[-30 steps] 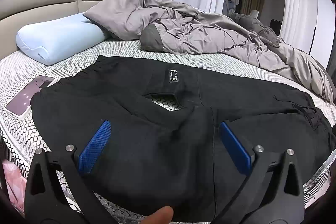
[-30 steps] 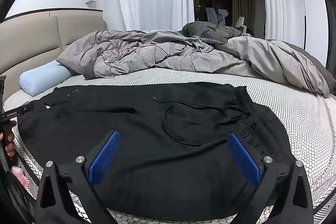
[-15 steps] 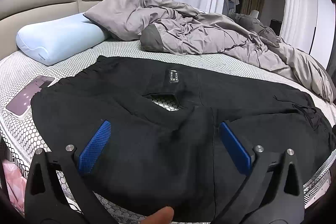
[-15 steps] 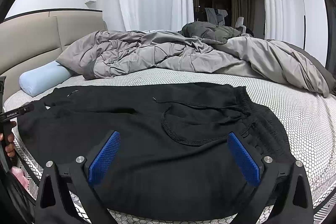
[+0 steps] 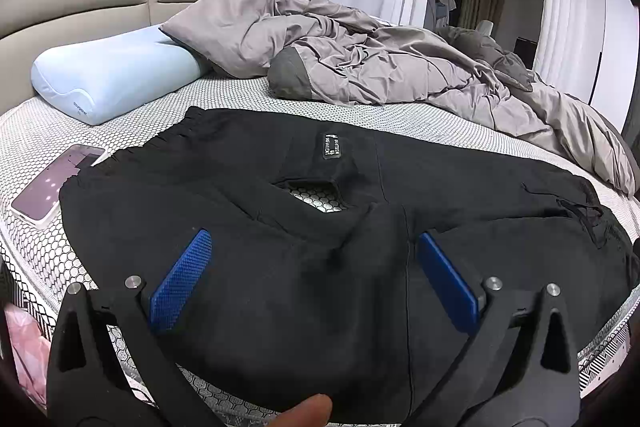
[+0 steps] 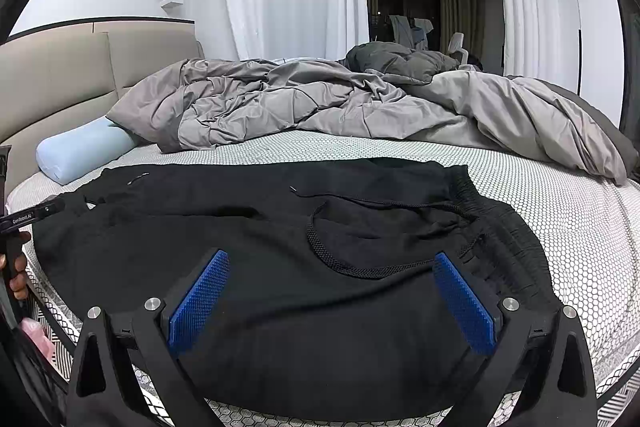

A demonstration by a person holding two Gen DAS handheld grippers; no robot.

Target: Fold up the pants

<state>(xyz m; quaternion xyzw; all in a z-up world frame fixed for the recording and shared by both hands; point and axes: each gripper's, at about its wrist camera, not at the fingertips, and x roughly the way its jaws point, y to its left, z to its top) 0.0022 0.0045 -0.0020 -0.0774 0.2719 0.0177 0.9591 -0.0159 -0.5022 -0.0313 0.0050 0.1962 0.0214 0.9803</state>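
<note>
1. A bed (image 5: 240,99) with a rumpled grey duvet (image 5: 380,67) carried black pants (image 5: 304,267), spread along its near edge.
2. Left gripper (image 5: 316,259) and right gripper (image 6: 332,287) hovered, fingers wide and empty.
3. Folding looked barely begun.

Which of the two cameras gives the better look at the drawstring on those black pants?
The right wrist view: the drawstring loops openly across the black pants near the waistband. In the left wrist view it is only a small dark tangle at the far right edge.
</note>
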